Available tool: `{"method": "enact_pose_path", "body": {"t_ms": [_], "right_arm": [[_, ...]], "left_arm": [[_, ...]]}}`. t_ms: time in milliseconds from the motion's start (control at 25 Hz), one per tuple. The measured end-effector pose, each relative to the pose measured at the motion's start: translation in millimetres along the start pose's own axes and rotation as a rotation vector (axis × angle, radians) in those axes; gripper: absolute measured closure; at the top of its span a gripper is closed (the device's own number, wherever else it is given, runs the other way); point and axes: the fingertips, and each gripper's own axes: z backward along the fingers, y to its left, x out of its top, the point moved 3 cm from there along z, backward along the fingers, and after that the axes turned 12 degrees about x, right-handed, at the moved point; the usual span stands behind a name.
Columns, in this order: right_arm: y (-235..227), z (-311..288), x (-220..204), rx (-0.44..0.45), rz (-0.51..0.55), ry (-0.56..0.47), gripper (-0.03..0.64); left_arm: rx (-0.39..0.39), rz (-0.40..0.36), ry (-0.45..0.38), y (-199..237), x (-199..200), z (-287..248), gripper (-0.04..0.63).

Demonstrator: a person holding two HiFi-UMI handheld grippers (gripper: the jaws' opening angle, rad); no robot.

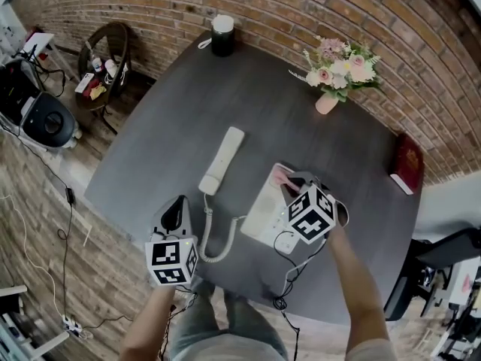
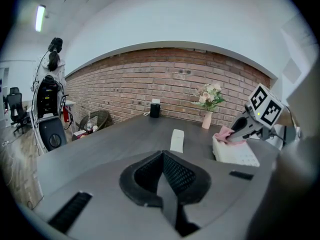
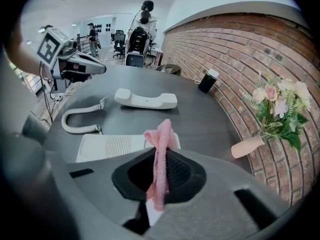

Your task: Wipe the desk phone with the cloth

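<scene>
In the lower middle of the head view, the right tongs [image 1: 291, 180] pinch a pink cloth [image 3: 160, 156] at the upper edge of the white phone [image 1: 264, 210]. The handset [image 1: 223, 160] lies off the phone at frame centre on the dark tabletop [image 1: 165, 141], and its coiled cord [image 1: 214, 243] loops below it. At lower left, the left tongs [image 1: 177, 210] are pressed together, with nothing between them.

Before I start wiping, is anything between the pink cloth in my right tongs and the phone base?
Nothing visible does. The cloth is right over the phone base; the handset lies off it on the desk, to its left.
</scene>
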Motion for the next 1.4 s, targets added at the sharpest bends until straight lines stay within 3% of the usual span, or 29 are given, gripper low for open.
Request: {"method": "enact_pose_path", "body": {"t_ms": [1400], "right_arm": [[120.5,-16.3,-12.4,0.17,-0.072,-0.008,0.595]], "left_arm": [[-0.041,-0.018,0.01,3.9,-18.1,21.9,0.598]]}}
